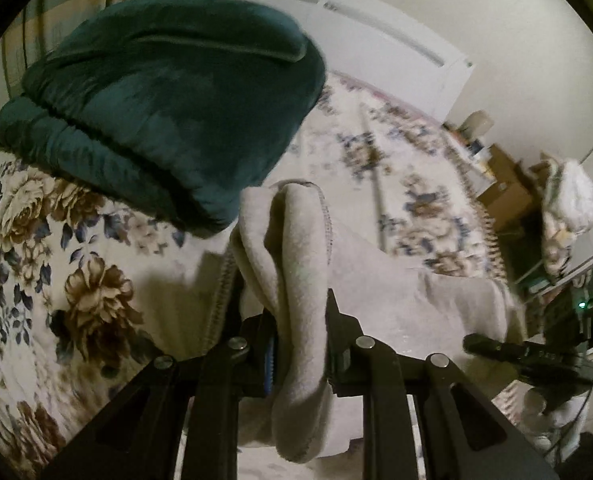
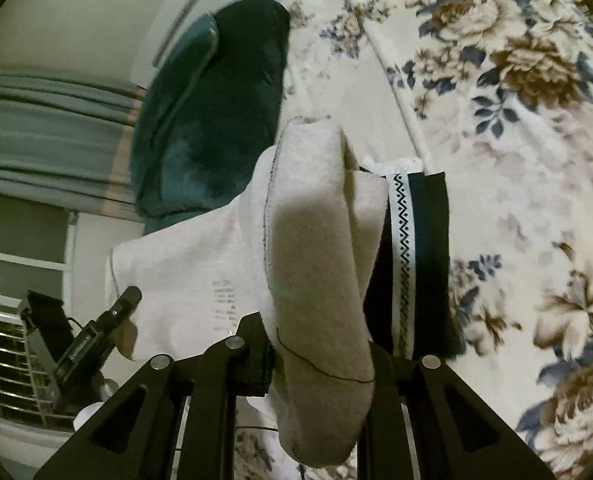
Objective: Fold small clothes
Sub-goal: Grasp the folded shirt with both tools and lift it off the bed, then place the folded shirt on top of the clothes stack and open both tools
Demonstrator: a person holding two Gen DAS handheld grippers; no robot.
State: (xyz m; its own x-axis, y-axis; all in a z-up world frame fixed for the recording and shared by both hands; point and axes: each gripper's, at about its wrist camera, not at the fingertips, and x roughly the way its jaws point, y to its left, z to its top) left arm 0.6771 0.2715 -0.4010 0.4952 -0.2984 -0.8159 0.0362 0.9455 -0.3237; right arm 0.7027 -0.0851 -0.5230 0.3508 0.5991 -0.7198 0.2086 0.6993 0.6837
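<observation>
left gripper (image 1: 300, 344): clamped on grey garment (image 1: 296, 272) | right gripper (image 2: 320, 352): clamped on same garment (patterned trim beside it) | floral bedspread (image 1: 36, 240) beneath | teal cushion (image 1: 168, 100) behind

Both grippers are clamped down on cloth right now. Left gripper (image 1: 300, 344) has a bunched fold pinched between its fingers, right gripper (image 2: 320, 356) same deal, fabric draped over its jaws.

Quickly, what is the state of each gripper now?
Left gripper: shut on the grey cloth.
Right gripper: shut on the grey cloth.
</observation>
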